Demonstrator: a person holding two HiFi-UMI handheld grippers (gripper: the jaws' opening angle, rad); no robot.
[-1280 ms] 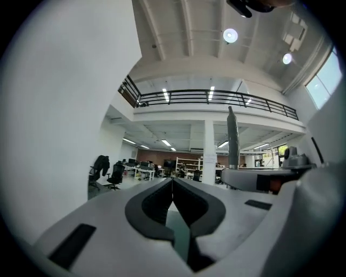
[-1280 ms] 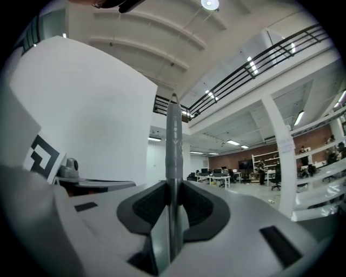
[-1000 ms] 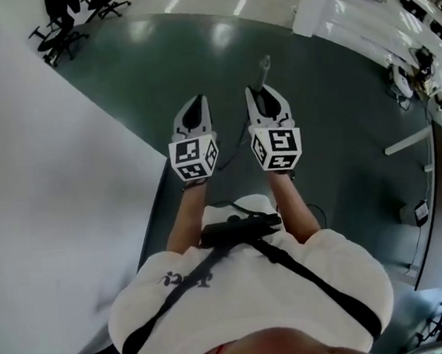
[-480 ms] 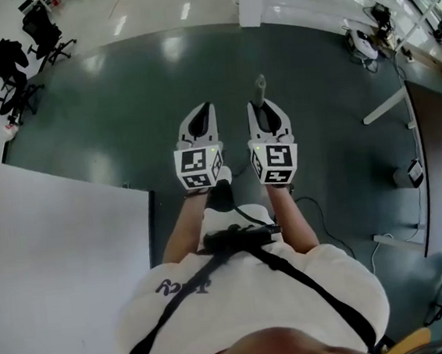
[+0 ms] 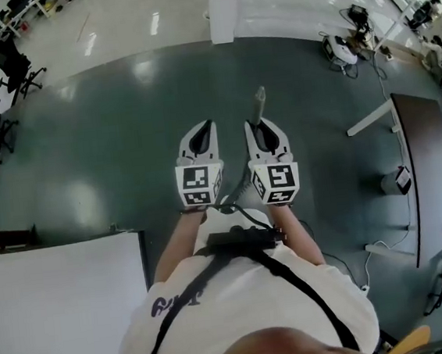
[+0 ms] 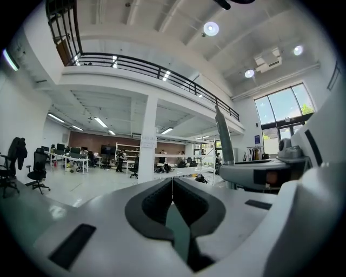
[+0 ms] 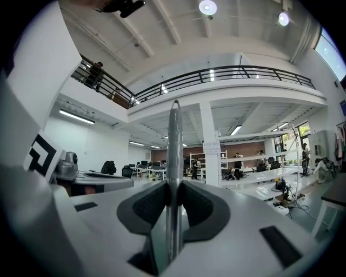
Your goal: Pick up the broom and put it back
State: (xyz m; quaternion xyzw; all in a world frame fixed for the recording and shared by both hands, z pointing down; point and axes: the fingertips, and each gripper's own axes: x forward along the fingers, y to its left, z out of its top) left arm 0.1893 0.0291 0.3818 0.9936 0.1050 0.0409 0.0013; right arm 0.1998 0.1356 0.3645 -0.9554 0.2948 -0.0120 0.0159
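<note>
— Where is our broom (image 5: 259, 99)?

— In our right gripper (image 7: 174, 201). Its jaws are clamped on the thin grey handle (image 7: 174, 140), with only the pole's width between the pads. The handle stands upright between them and rises well above the jaws. From the head view its top shows just past the gripper's nose, over the dark green floor (image 5: 122, 128).

— And the brush end?

— We cannot see it in any view.

— What about our left gripper (image 6: 172, 186)?

— Its jaws are pressed together with nothing between them. We hold both grippers level, side by side, near each other but apart, out in front of us. A white pillar (image 5: 223, 7) stands ahead across the floor.
</note>
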